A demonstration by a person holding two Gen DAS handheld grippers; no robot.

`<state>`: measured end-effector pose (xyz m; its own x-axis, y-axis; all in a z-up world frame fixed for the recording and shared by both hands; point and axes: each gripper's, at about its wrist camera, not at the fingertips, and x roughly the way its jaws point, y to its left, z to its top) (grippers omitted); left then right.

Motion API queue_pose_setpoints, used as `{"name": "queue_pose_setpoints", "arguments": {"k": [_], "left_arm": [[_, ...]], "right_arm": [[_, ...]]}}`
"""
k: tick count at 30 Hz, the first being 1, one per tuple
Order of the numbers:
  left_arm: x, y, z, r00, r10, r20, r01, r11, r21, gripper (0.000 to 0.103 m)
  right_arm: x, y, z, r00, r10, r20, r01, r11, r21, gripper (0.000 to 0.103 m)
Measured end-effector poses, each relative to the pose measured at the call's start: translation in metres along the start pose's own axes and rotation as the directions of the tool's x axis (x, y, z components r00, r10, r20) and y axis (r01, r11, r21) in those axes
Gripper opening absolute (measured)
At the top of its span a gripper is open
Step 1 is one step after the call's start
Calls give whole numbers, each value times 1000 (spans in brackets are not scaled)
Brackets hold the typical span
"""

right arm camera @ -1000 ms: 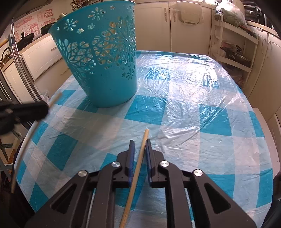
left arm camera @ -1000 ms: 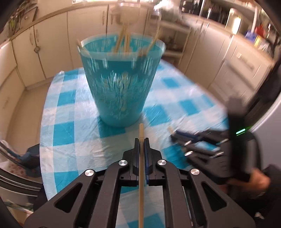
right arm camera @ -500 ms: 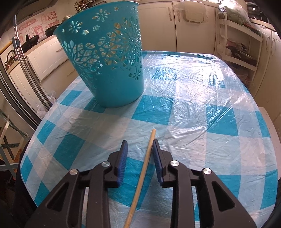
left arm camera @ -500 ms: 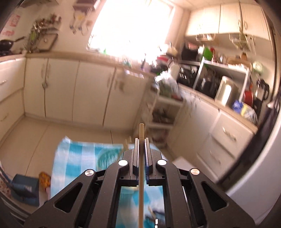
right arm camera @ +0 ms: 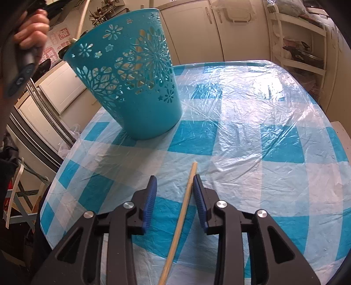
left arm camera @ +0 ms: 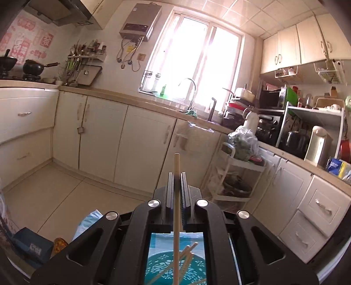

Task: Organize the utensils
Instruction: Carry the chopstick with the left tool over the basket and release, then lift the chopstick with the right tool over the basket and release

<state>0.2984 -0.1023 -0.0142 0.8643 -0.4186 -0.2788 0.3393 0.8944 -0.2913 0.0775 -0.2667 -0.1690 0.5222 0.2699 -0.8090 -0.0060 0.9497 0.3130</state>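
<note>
My left gripper (left arm camera: 177, 175) is shut on a wooden chopstick (left arm camera: 176, 197) and holds it upright above the teal cut-out basket (left arm camera: 175, 269), seen below through the gripper frame with several chopsticks inside. In the right wrist view the basket (right arm camera: 136, 87) stands at the table's far left, and the left gripper's chopstick (right arm camera: 82, 19) hangs above its rim. My right gripper (right arm camera: 174, 182) is open around a second chopstick (right arm camera: 182, 214), which lies on the blue-and-white checked tablecloth (right arm camera: 252, 131) beside the right finger.
Kitchen cabinets (left arm camera: 131, 142), a sink counter and a white shelf cart (left arm camera: 232, 175) lie beyond the table. A clear plastic sheet covers the tablecloth. The table's left edge (right arm camera: 54, 182) drops off near a folding frame.
My left gripper rose and tilted up with its chopstick to a spot over the basket. My right gripper's jaws opened, and its chopstick now lies loose on the table.
</note>
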Motion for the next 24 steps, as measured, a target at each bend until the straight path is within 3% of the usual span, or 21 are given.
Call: {"name": "queue_pose_setpoints", "arguments": {"k": [4, 11, 12, 14, 15, 16, 19, 24], "left_arm": [[8, -1, -24, 999, 31, -22, -29, 998, 54, 5], [4, 0, -66, 988, 57, -142, -36, 988, 148, 6], [1, 1, -69, 986, 58, -156, -34, 988, 153, 9], [-11, 5, -71, 983, 65, -170, -38, 986, 161, 27], [-20, 8, -71, 984, 76, -161, -49, 985, 163, 44], [-29, 12, -70, 985, 85, -149, -60, 985, 164, 55], [-56, 22, -67, 986, 93, -136, -71, 984, 162, 62], [-97, 47, -72, 981, 127, -148, -110, 987, 116, 77]], "right_arm": [[0, 0, 0, 1000, 0, 0, 0, 1000, -3, 37], [1, 0, 0, 1000, -1, -2, 1, 1000, -3, 37], [0, 0, 0, 1000, -4, -3, 4, 1000, -2, 37], [-1, 0, -1, 1000, -16, -6, 16, 1000, 0, 37], [-1, 1, -1, 1000, -23, -6, 23, 1000, 2, 37], [-2, 2, -2, 1000, -31, -6, 31, 1000, 1, 37], [-2, 9, -4, 997, -81, -7, 81, 996, -23, 35], [0, 17, -5, 981, -190, -25, 187, 978, -89, 19]]}}
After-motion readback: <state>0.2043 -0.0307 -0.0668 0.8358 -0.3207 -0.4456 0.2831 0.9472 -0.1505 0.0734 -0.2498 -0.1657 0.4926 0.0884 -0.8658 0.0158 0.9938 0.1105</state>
